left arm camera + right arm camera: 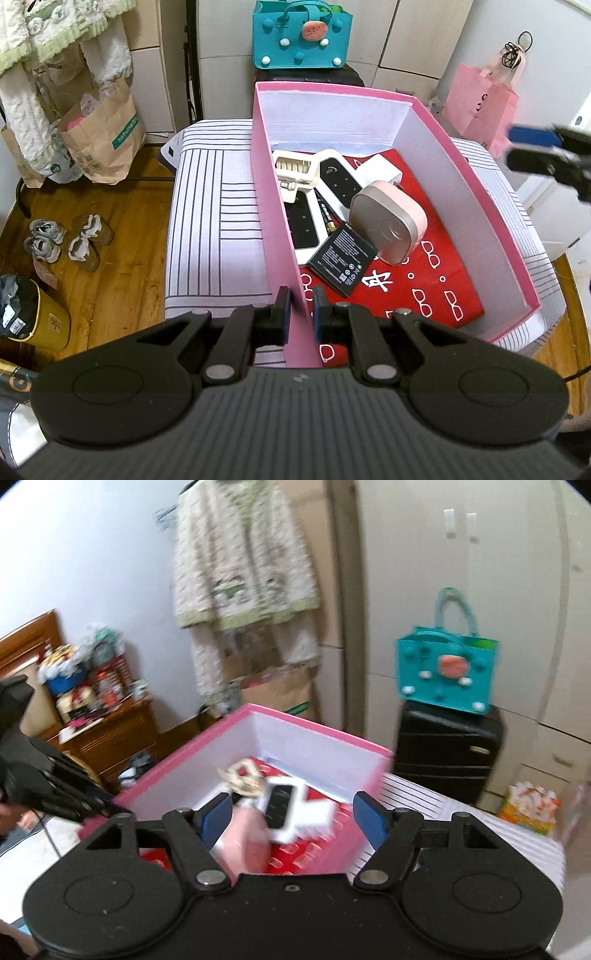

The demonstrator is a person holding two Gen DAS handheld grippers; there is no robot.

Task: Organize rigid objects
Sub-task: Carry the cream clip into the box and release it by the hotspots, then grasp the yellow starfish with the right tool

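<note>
A pink box (pixel 275 229) with white inner walls sits on a striped cushion (pixel 207 236). In it lie a pink rounded case (pixel 388 225), a black flat battery (pixel 341 258), white remotes (pixel 338 177), a cream clip-like piece (pixel 295 168), an AA battery (pixel 327 218) and a white block (pixel 380 166) on red paper. My left gripper (pixel 301 308) is shut on the box's near left wall. My right gripper (pixel 293 818) is open and empty above the box (pixel 184 760); it also shows in the left wrist view (pixel 535 147) at the right.
A teal bag (pixel 301 35) stands on a black suitcase (pixel 447 749) behind the box. A pink bag (pixel 480 107) hangs at the right. Paper bags (pixel 103 136), small shoes (pixel 66 240) and a yellow bin (pixel 33 314) are on the wooden floor at the left.
</note>
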